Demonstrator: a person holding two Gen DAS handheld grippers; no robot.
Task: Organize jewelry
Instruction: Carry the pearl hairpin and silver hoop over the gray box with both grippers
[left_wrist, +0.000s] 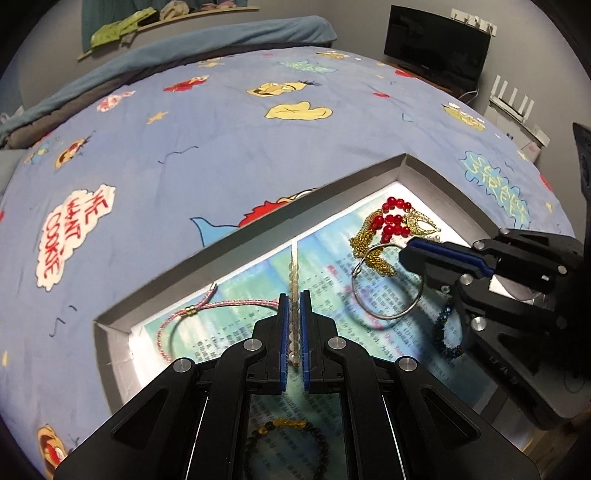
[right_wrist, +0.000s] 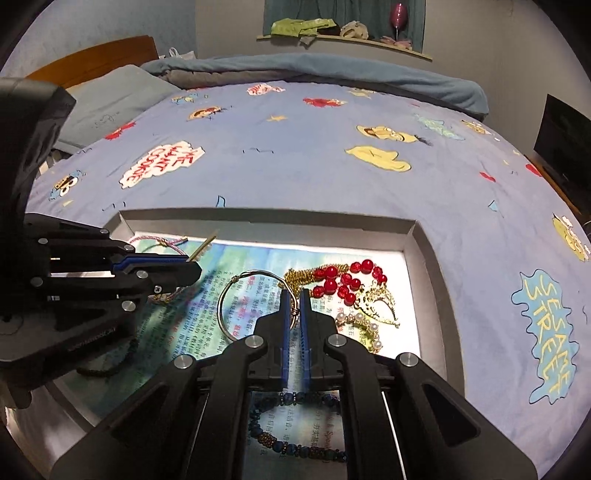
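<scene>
Two grippers were clamped inside the shallow grey tray (right_wrist: 424, 236): left gripper (left_wrist: 294, 295) on a pearl-beaded strip (left_wrist: 293, 273), right gripper (right_wrist: 294, 295) on the silver wire bangle (right_wrist: 236, 295). Sorting looked midway; next, each piece needed carrying apart.

A home bedroom: cartoon-print bedsheet (right_wrist: 295, 155), pillow (right_wrist: 110, 96), television (left_wrist: 436, 48)

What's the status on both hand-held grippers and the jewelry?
Left hand-held gripper shut on pearl hair clip. Right hand-held gripper shut on silver bangle. Both over the box. Red beads and gold chain crowd the bangle.
</scene>
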